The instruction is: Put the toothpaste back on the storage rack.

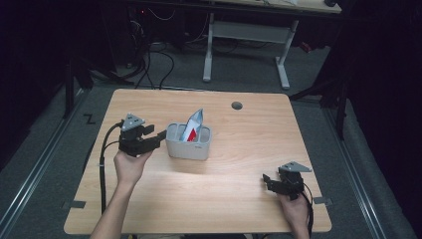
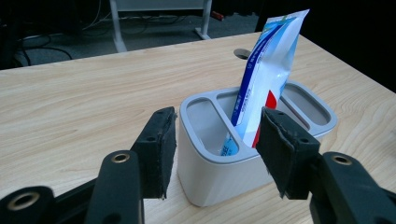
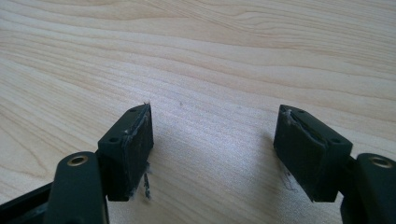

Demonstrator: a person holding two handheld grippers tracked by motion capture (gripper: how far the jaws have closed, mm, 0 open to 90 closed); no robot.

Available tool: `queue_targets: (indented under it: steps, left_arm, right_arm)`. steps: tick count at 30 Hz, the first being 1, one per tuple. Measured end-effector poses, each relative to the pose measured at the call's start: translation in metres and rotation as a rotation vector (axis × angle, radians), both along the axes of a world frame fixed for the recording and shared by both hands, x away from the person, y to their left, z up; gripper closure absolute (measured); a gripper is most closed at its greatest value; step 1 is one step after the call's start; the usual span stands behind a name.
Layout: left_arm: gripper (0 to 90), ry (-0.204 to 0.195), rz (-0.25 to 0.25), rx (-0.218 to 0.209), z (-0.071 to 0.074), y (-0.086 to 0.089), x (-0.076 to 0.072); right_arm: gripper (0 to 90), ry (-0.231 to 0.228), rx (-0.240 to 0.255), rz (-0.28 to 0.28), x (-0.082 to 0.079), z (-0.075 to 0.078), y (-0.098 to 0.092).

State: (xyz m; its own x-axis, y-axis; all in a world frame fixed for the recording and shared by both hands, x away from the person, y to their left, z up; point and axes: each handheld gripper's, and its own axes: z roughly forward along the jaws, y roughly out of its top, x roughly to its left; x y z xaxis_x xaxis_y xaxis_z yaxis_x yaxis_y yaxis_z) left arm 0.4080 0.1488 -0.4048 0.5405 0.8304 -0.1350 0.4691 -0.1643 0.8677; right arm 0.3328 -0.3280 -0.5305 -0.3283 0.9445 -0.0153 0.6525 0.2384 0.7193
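Observation:
A grey container [image 1: 188, 148] with several compartments stands on the wooden table [image 1: 239, 199], left of its middle. A blue, white and red pouch [image 1: 193, 127] stands upright in the middle compartment [image 2: 268, 70]. My left gripper [image 1: 158, 137] lies just left of the container and points at it. In the left gripper view its jaws stand open [image 2: 217, 149], and the container's near end [image 2: 205, 182] sits just past the two pads with nothing pinched. My right gripper [image 1: 266, 179] rests low at the table's front right, open [image 3: 215, 144] over bare wood.
A round cable hole [image 1: 237, 105] sits near the table's far edge. Behind the table stand a white desk frame [image 1: 249, 35] and loose cables on the floor [image 1: 154, 64]. Dark space surrounds both sides.

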Motion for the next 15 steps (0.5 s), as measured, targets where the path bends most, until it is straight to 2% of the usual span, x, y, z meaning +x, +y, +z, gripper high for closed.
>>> queue_targets:
  steps: [15]
  left_arm:
    - [47.1,0.008,0.016,-0.029,-0.002,0.012,-0.007]
  right_arm:
    - [28.5,0.0,0.0,0.0,0.0,0.0,0.0]
